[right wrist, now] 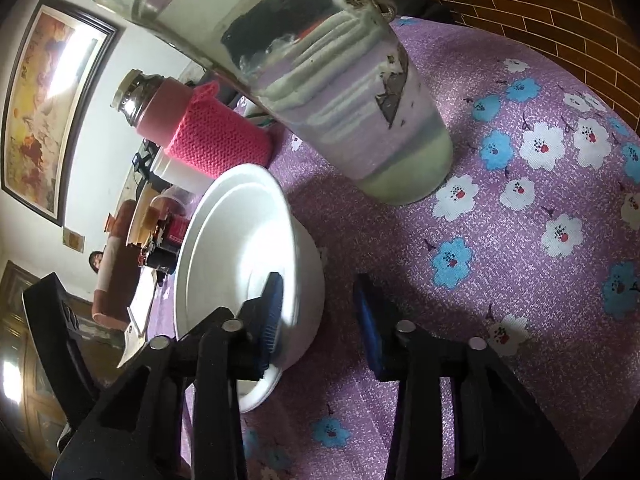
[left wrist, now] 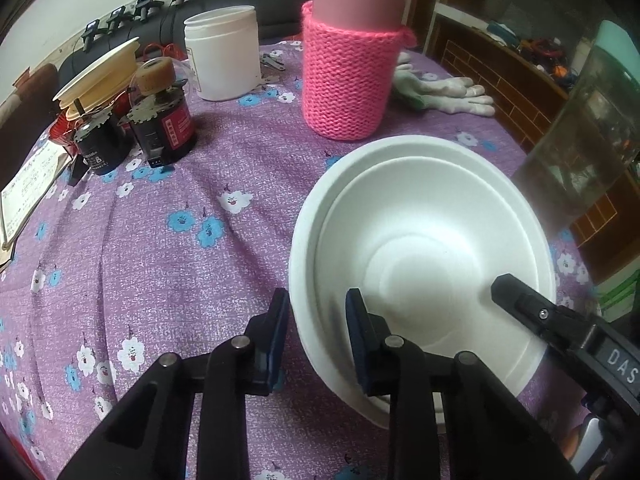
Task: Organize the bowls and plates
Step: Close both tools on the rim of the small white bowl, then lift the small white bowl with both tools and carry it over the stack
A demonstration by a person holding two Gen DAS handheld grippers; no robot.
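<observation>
Right now the white moulded-pulp bowl [left wrist: 420, 240], which looks like two nested together, sits on the purple flowered cloth of the table [left wrist: 160, 240] toward its right edge, with both tools straddling its rim from opposite sides. The left tool [left wrist: 318, 336] has one blue pad inside the wall and one outside, with a gap between pad and wall, so it is open and not yet pinching. The right tool [right wrist: 320, 316] likewise has one pad inside the bowl and the other well clear outside, so it too is open. By my reading the step in hand is taking hold of the bowl; next, both tools must close firmly on the thin wall before any lift. Nothing lies inside the bowl. Just beyond stands a pink flask in a knitted pink sleeve [left wrist: 348, 76], a lidless white plastic jar [left wrist: 224, 54] whose contents are hidden, and at the right edge a clear glass tumbler [right wrist: 360, 100] holding cloudy liquid.
</observation>
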